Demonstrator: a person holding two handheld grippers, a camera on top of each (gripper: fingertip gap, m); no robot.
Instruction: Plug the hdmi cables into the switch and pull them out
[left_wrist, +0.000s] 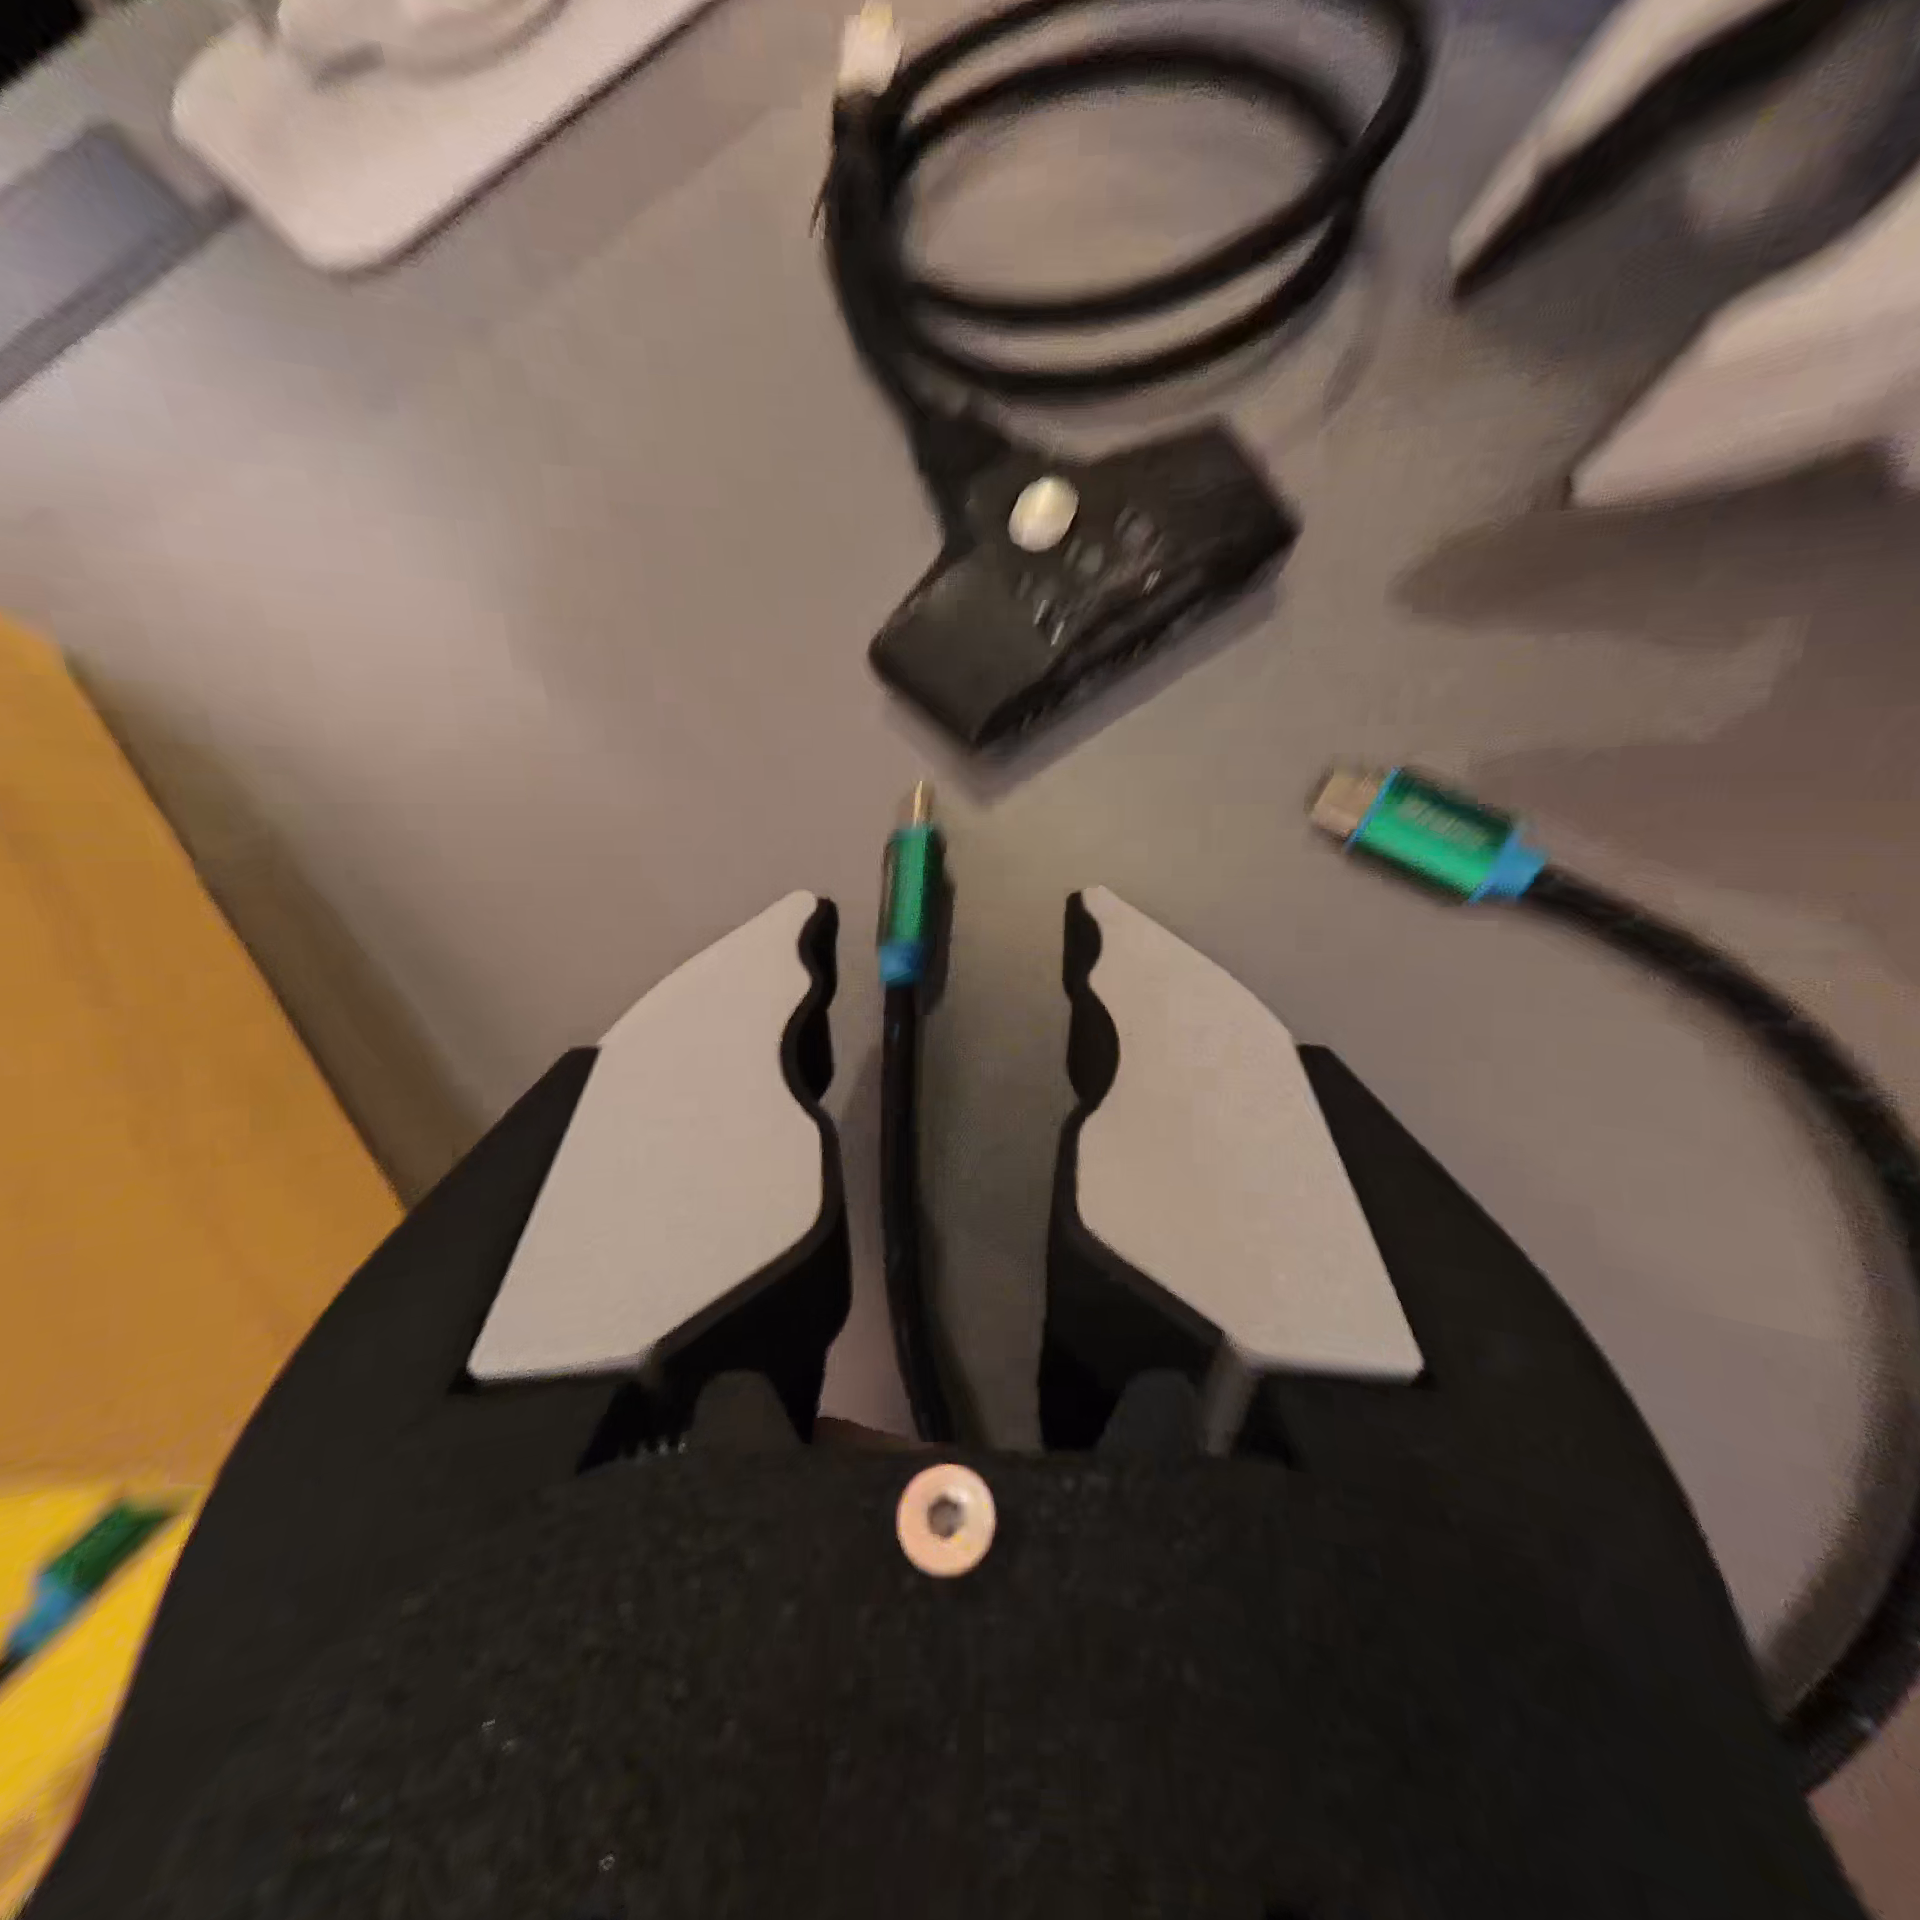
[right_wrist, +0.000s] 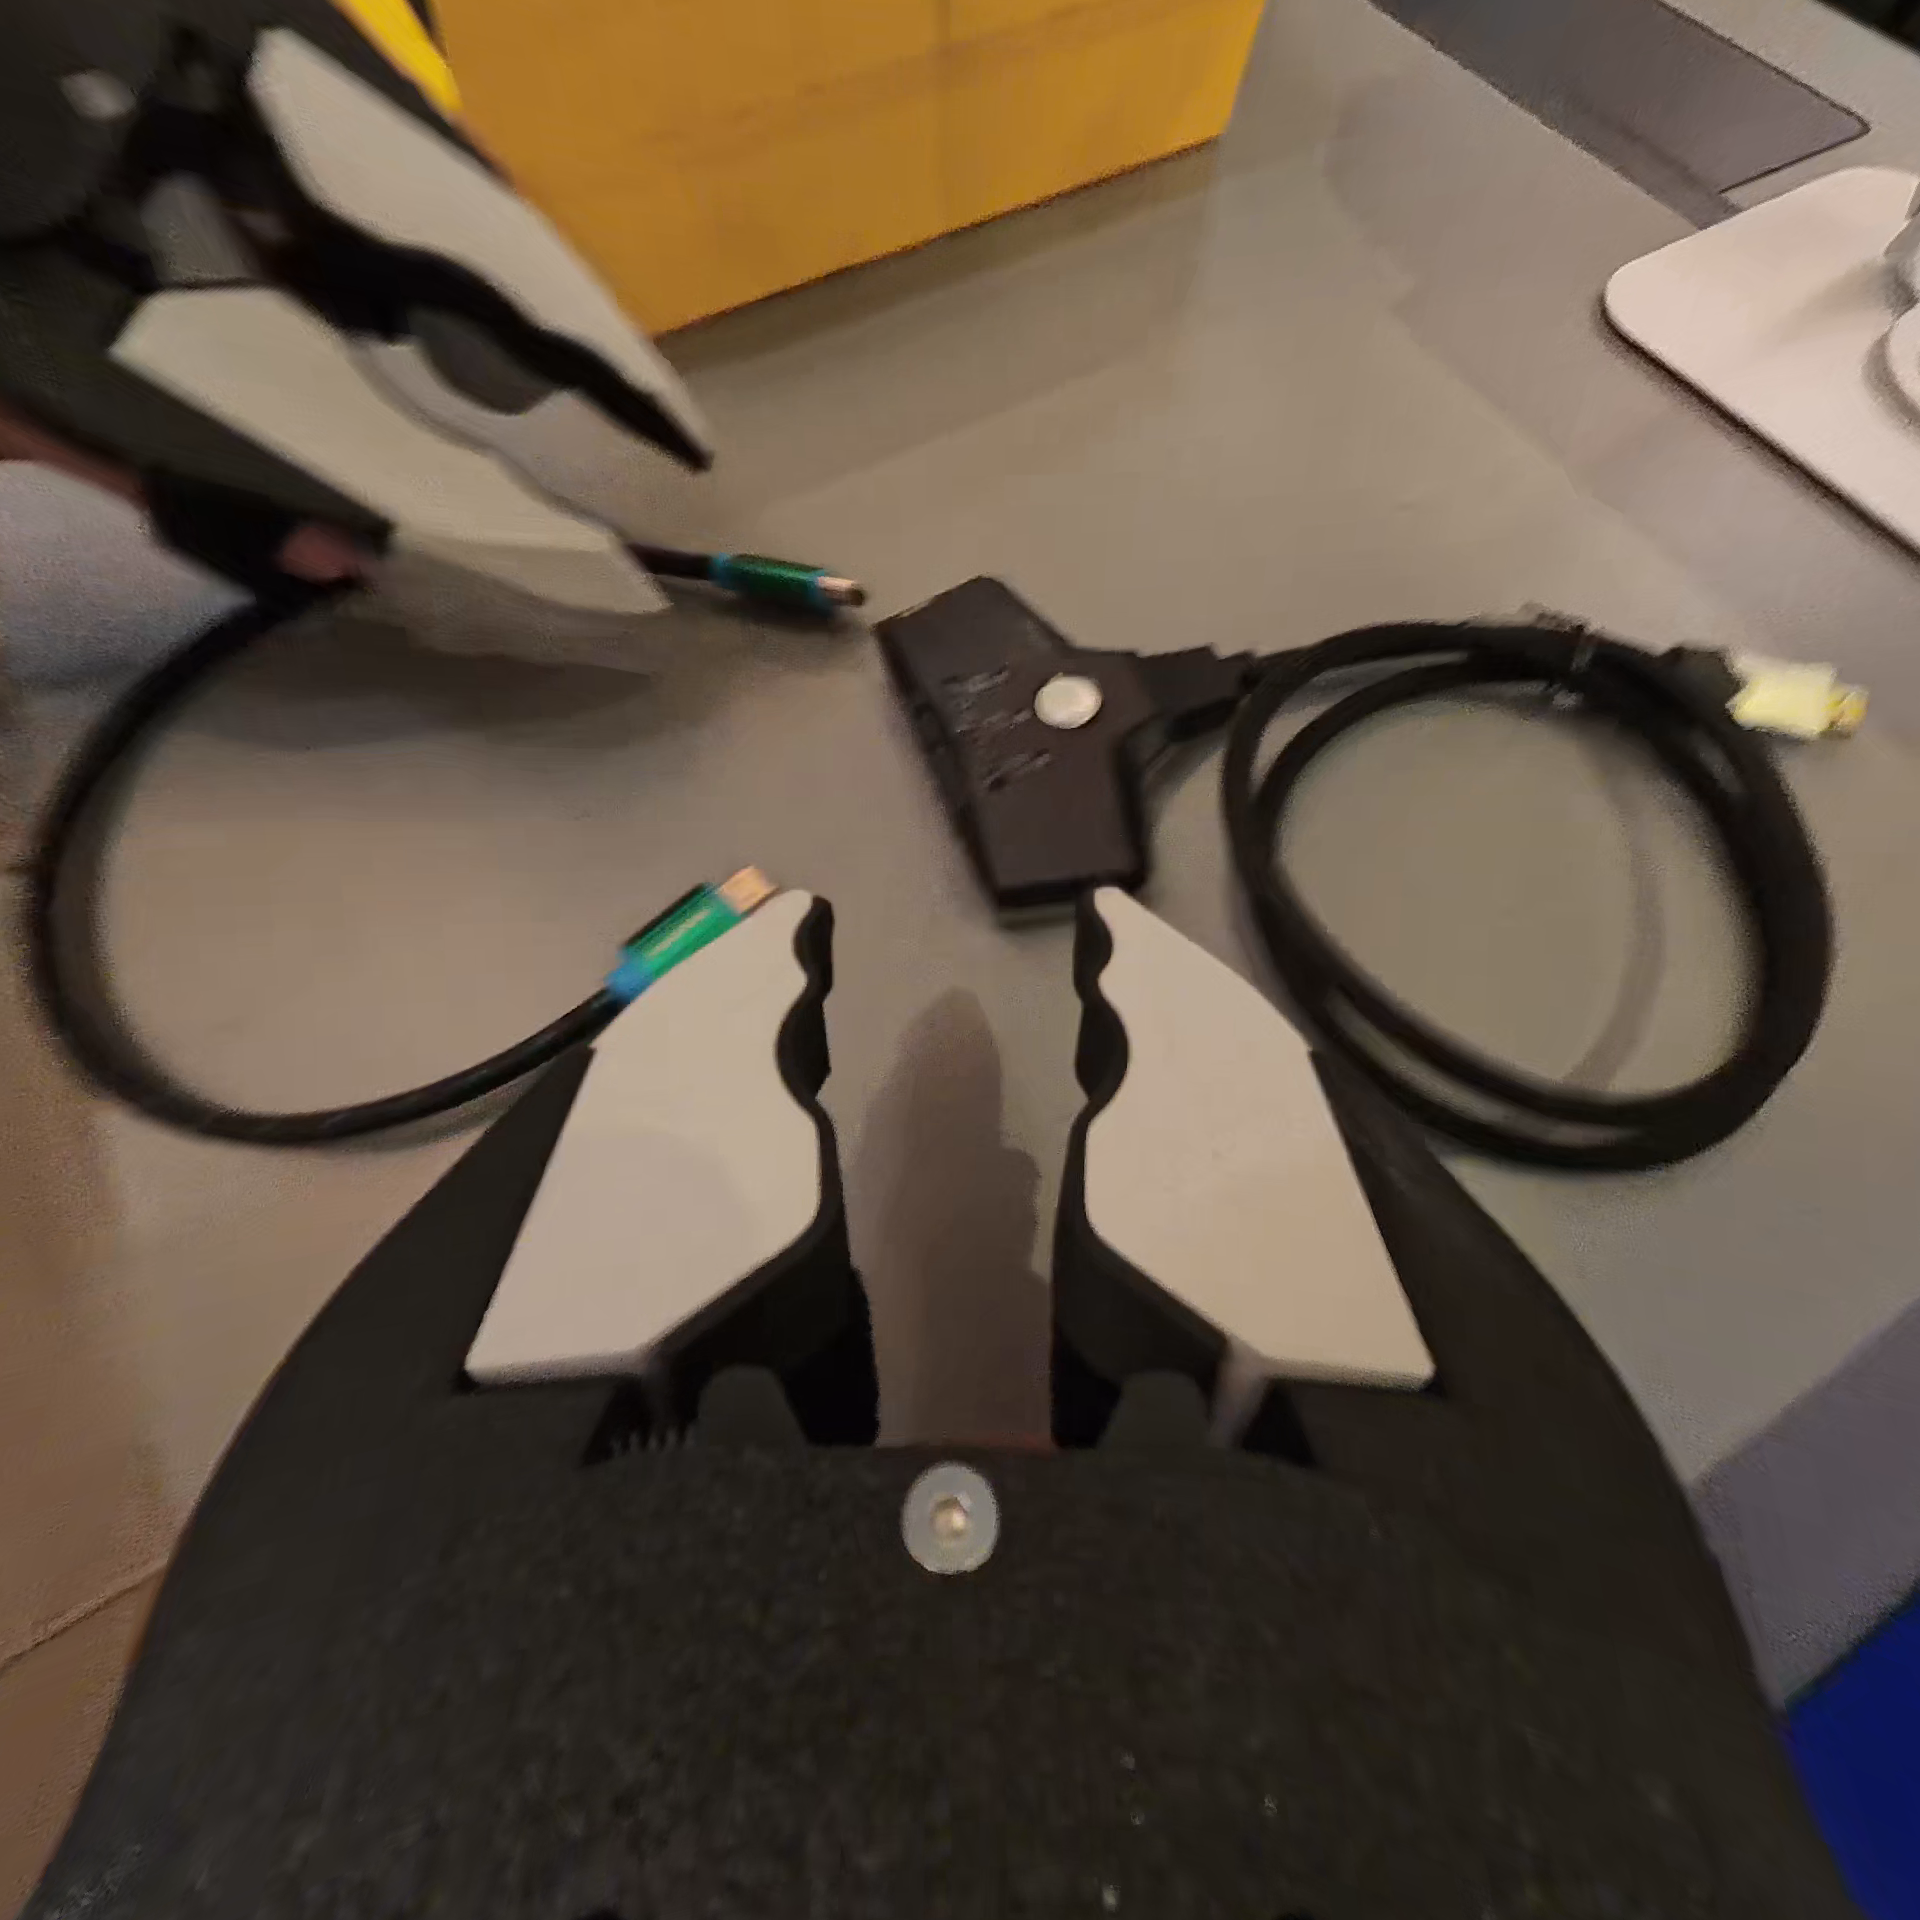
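Note:
A black HDMI switch (left_wrist: 1081, 592) (right_wrist: 1039, 748) lies on the grey table with nothing plugged into its near ports. My left gripper (left_wrist: 951, 904) is open and straddles a black cable with a green plug (left_wrist: 909, 894) that lies on the table, pointing at the switch and just short of it. The fingers do not touch it. A second green plug (left_wrist: 1423, 831) (right_wrist: 696, 925) lies loose just left of my right gripper (right_wrist: 951, 914), which is open and empty close in front of the switch. The left gripper (right_wrist: 675, 520) also shows in the right wrist view above the first plug (right_wrist: 779, 587).
The switch's own black cable lies coiled (left_wrist: 1122, 208) (right_wrist: 1507, 883) behind it, ending in a yellow-tipped plug (right_wrist: 1787, 707). A yellow cardboard box (left_wrist: 156, 1039) (right_wrist: 831, 135) stands beside the left gripper. A white stand base (left_wrist: 343, 135) (right_wrist: 1766, 343) sits farther back.

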